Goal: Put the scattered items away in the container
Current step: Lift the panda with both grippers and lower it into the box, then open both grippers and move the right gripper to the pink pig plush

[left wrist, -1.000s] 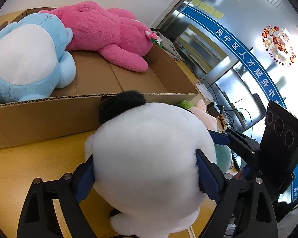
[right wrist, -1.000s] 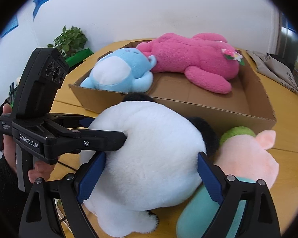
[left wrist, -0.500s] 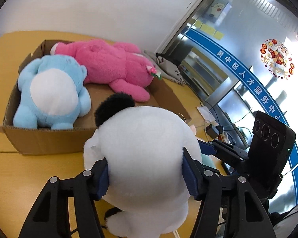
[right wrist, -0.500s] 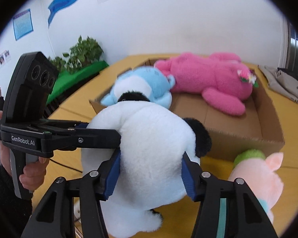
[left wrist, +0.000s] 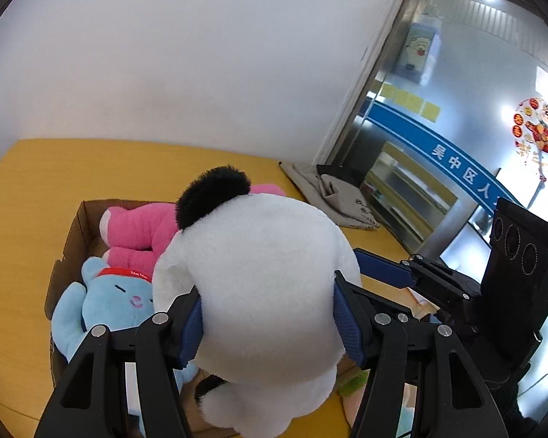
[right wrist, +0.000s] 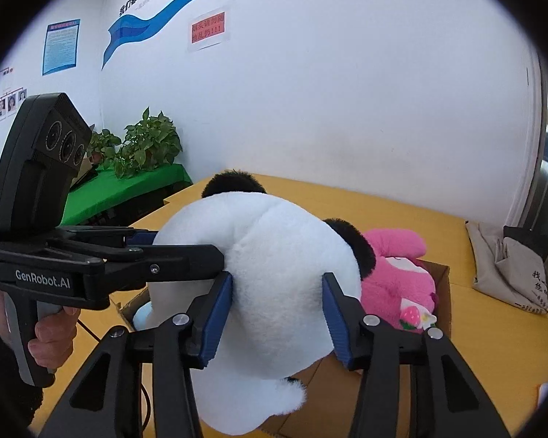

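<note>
Left wrist view: the left gripper (left wrist: 268,323) is seen clamped on a large white plush panda with black ears (left wrist: 263,292), its blue pads (left wrist: 191,328) pressed into the toy's sides. The right gripper (right wrist: 277,314) is likewise clenched on the same panda, so the toy is held by both and is carried above the open brown cardboard box (left wrist: 73,233).

Inside the box, two soft toys are counted: a light blue plush with a red collar (left wrist: 106,303) at the near end and a pink plush (left wrist: 139,230) beyond it. Only in this view are the blue toy's face, a glass door with a blue band of white Chinese characters (left wrist: 453,160) and a round red decoration (left wrist: 537,127) shown. A pale pink and green plush (left wrist: 350,390) is partly seen below the panda, outside the box.

In the right wrist view, the pink plush's strawberry-and-flower trim (right wrist: 414,315) is shown, and the other gripper's handle, marked "GenRobot.AI" (right wrist: 42,279), is seen gripped by a bare hand (right wrist: 51,335). A potted green plant (right wrist: 142,146) on a green-covered surface stands left of the box, and a red wall notice with Chinese writing (right wrist: 207,29) hangs above. A beige cloth bag with dark lettering (right wrist: 511,270) lies on the yellow table (right wrist: 493,328), right of the box; it is seen in both views.
</note>
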Demonstrator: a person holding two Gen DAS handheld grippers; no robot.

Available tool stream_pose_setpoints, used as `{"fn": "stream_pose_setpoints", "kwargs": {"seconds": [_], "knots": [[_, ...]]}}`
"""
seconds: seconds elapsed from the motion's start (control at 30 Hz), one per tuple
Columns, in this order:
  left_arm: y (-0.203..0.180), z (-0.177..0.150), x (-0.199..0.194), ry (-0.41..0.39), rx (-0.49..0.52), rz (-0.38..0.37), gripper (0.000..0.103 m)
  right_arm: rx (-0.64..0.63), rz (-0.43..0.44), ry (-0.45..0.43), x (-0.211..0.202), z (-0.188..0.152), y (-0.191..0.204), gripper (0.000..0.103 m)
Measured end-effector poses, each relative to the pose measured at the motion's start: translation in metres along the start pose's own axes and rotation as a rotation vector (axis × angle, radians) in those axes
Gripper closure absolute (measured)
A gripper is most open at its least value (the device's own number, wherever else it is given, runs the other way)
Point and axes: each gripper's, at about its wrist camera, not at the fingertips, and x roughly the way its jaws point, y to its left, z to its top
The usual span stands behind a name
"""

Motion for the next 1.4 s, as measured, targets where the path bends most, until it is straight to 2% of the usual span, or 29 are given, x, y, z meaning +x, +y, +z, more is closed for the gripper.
{"fn": "stream_pose_setpoints", "kwargs": {"seconds": [0.03,0.07,0.1,0.13,0.2,0.3,0.37,0.4,0.5,0.57,0.63,0.7,0.77,0.83,0.93,1.0,1.03,1.07,1.1,1.2,1.23,1.3,1.33,1.37,1.4], "knots": [[0.003,0.0,0.015,0.034,-0.018,-0.003,0.042,0.01,0.009,0.016,0.013,0.0,-0.008,0.06],[0.007,-0.004,0.032,0.08,-0.039,-0.024,0.065,0.022,0.011,0.039,0.03,-0.003,-0.016,0.062],[0.011,-0.008,0.052,0.14,-0.065,-0.077,0.084,0.034,0.01,0.071,0.046,-0.008,-0.023,0.062],[0.012,-0.017,0.068,0.199,-0.078,-0.109,0.098,0.045,0.009,0.114,0.062,-0.015,-0.028,0.063],[0.019,-0.025,0.083,0.192,-0.067,-0.079,0.098,0.071,0.004,0.159,0.087,-0.033,-0.037,0.063],[0.034,-0.024,0.077,0.174,-0.126,-0.143,0.097,0.095,0.032,0.129,0.087,-0.039,-0.04,0.064],[0.038,-0.02,0.064,0.151,-0.123,-0.076,0.095,0.086,0.047,0.102,0.072,-0.034,-0.039,0.051],[0.039,-0.019,0.058,0.141,-0.12,-0.03,0.093,0.085,0.041,0.075,0.06,-0.032,-0.039,0.048],[0.045,-0.018,0.046,0.11,-0.101,0.097,0.08,0.142,0.044,-0.003,0.031,-0.028,-0.06,0.035],[0.05,-0.019,0.044,0.098,-0.102,0.147,0.067,0.199,0.02,0.018,0.033,-0.032,-0.081,0.029],[0.054,-0.019,0.046,0.09,-0.101,0.152,0.067,0.234,-0.002,0.107,0.05,-0.046,-0.095,0.029],[0.052,-0.019,0.053,0.091,-0.054,0.187,0.066,0.196,-0.017,0.166,0.071,-0.056,-0.09,0.029],[0.043,-0.018,0.073,0.122,0.038,0.314,0.066,0.152,-0.022,0.174,0.085,-0.057,-0.076,0.029],[0.039,-0.02,0.093,0.16,0.114,0.43,0.066,0.165,-0.009,0.193,0.098,-0.056,-0.069,0.031],[0.045,-0.027,0.117,0.208,0.178,0.548,0.066,0.213,0.007,0.284,0.124,-0.066,-0.063,0.04],[0.037,-0.029,0.128,0.211,0.232,0.607,0.07,0.205,-0.013,0.314,0.127,-0.072,-0.061,0.045],[0.036,-0.028,0.13,0.221,0.228,0.6,0.081,0.214,-0.014,0.319,0.124,-0.073,-0.061,0.047],[0.038,-0.026,0.131,0.236,0.2,0.567,0.096,0.228,-0.011,0.327,0.123,-0.073,-0.063,0.047],[0.041,-0.025,0.13,0.247,0.163,0.533,0.096,0.24,-0.008,0.335,0.121,-0.073,-0.065,0.047],[0.042,-0.026,0.112,0.205,0.121,0.494,0.096,0.238,-0.03,0.314,0.104,-0.07,-0.064,0.046],[0.042,-0.027,0.104,0.193,0.103,0.476,0.094,0.234,-0.048,0.294,0.093,-0.068,-0.063,0.042],[0.039,-0.032,0.078,0.168,0.071,0.434,0.074,0.23,-0.078,0.247,0.068,-0.065,-0.059,0.027],[0.035,-0.036,0.064,0.146,0.063,0.419,0.048,0.232,-0.083,0.221,0.054,-0.064,-0.056,0.021],[0.031,-0.042,0.048,0.113,0.054,0.401,0.022,0.231,-0.085,0.195,0.04,-0.063,-0.052,0.021],[0.022,-0.048,0.031,0.07,0.048,0.378,0.014,0.224,-0.09,0.171,0.027,-0.064,-0.046,0.021]]}}
